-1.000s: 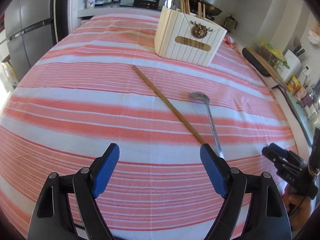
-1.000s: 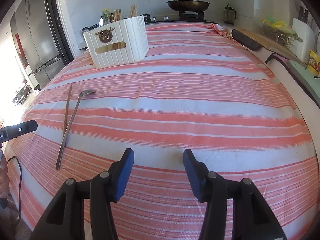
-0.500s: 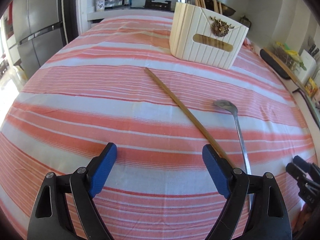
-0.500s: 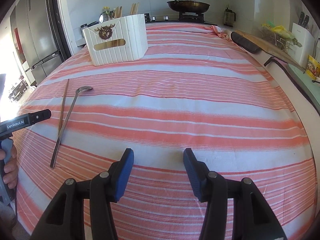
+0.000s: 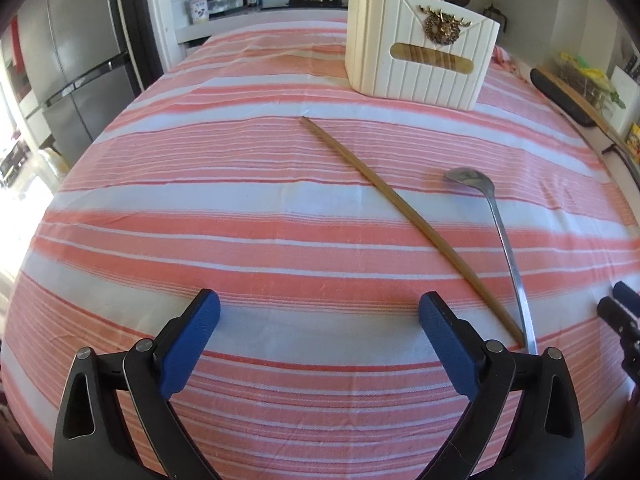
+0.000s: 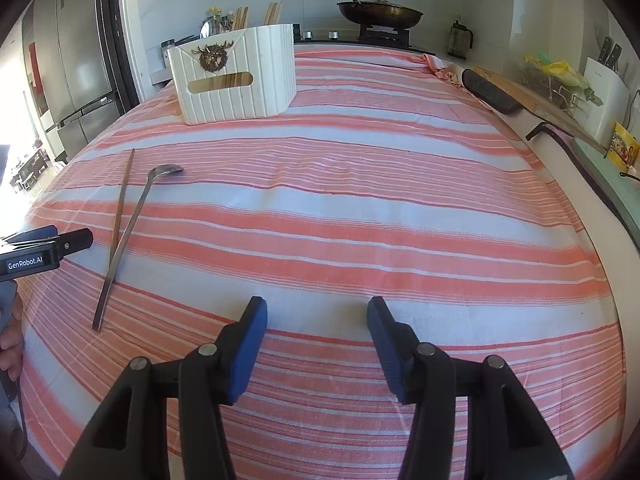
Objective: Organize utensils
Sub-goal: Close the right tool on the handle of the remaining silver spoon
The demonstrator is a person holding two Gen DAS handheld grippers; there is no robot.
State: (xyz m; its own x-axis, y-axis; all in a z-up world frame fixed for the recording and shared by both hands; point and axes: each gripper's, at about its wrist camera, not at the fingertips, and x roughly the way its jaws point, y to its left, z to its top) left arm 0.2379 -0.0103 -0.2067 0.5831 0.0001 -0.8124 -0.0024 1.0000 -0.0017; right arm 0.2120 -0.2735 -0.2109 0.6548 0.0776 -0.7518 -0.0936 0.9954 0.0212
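Observation:
A wooden chopstick (image 5: 404,216) and a metal spoon (image 5: 500,236) lie side by side on the striped tablecloth; both also show in the right wrist view, the chopstick (image 6: 122,196) and the spoon (image 6: 132,228). A white ribbed utensil box (image 5: 416,56) stands at the far side and holds chopsticks and a spoon; it also shows in the right wrist view (image 6: 232,76). My left gripper (image 5: 318,336) is open and empty, just left of the near ends of the chopstick and spoon. My right gripper (image 6: 316,340) is open and empty over bare cloth.
The table is covered by a red and white striped cloth (image 6: 360,200). A pan (image 6: 380,10) sits on the stove behind. A cutting board (image 6: 532,96) and a knife block (image 6: 604,92) line the right counter. A fridge (image 5: 72,64) stands at the left.
My left gripper has moved forward and left, closer to the chopstick and spoon. The utensil box looks nearer. My right gripper has barely moved.

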